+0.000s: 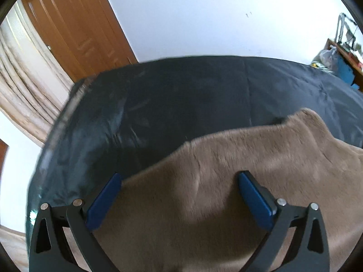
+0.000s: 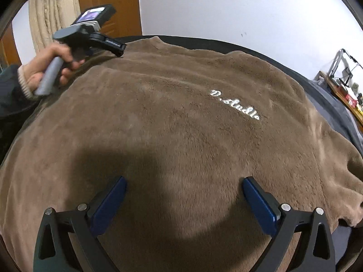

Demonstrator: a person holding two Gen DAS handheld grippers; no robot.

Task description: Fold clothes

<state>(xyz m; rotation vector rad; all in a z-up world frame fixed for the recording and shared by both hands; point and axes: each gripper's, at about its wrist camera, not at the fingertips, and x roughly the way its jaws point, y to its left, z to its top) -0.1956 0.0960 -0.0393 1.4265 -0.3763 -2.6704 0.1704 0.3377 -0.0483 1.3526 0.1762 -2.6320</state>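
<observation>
One brown plush garment with white embroidered lettering is spread flat on one dark bed cover. Two grippers are seen: the left gripper is held released above the garment's edge, and the right gripper is likewise spread wide, nothing grasped.
</observation>
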